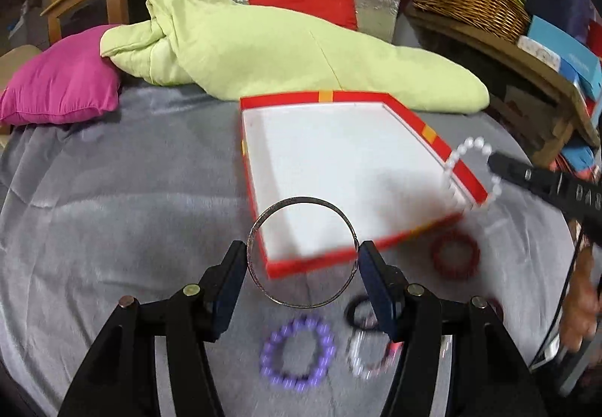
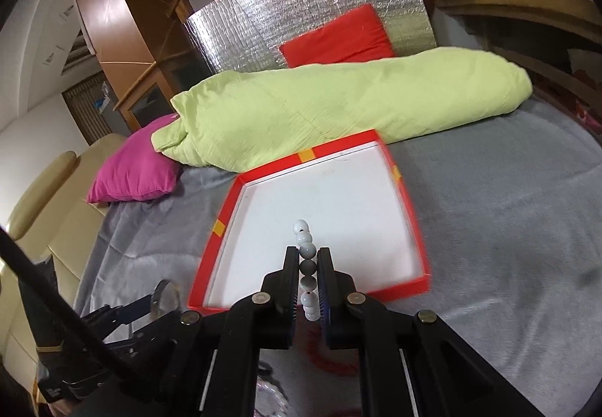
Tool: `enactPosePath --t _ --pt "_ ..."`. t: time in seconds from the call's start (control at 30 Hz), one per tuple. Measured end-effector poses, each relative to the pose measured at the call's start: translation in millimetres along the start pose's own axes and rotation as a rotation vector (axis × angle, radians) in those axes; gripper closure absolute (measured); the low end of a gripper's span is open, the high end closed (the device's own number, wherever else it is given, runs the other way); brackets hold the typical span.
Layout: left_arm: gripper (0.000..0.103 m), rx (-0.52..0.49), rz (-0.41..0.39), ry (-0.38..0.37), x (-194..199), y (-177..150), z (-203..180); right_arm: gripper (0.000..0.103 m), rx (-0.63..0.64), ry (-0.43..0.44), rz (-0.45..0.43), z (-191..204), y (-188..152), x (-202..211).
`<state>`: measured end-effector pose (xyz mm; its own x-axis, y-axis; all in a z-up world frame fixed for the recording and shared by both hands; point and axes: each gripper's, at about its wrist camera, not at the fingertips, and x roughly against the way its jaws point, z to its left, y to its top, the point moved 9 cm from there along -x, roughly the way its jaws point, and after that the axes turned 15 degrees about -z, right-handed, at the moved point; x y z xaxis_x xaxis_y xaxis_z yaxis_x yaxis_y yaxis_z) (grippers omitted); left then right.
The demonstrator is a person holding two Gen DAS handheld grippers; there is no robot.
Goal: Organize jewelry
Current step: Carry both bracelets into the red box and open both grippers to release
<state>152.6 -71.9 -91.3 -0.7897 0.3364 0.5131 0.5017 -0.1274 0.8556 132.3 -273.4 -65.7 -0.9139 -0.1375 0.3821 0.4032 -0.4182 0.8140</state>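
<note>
Left wrist: bangle (image 1: 302, 252) between hand-held gripper (image 1: 303, 259) pads.

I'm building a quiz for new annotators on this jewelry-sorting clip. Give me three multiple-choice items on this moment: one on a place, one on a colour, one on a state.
1. Where is the red box?
A. on the grey blanket
B. in the wicker basket
C. on the pink pillow

2. What colour is the beaded bracelet held by the right gripper?
A. purple
B. white
C. black

3. What is in the red box?
A. nothing
B. the metal bangle
C. a red bracelet

Answers:
1 A: the red box lies flat on the grey blanket, in front of the green quilt.
2 B: the right gripper is shut on a white bracelet.
3 A: its white floor is bare; the metal bangle sits between the fingers of the left gripper, above the box's near edge.
</note>
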Motion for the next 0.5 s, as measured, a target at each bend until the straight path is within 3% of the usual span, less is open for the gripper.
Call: enactPosePath --t 0.3,0.5 --pt "0.040 -0.019 0.012 0.050 -53.3 19.6 -8.7 0.092 -0.050 0.047 0.048 17.6 -6.7 -52.7" --pt "0.040 -0.017 0.066 0.044 -85.8 14.9 -14.9 0.092 -0.077 0.005 0.087 6.6 -14.5 -90.1"
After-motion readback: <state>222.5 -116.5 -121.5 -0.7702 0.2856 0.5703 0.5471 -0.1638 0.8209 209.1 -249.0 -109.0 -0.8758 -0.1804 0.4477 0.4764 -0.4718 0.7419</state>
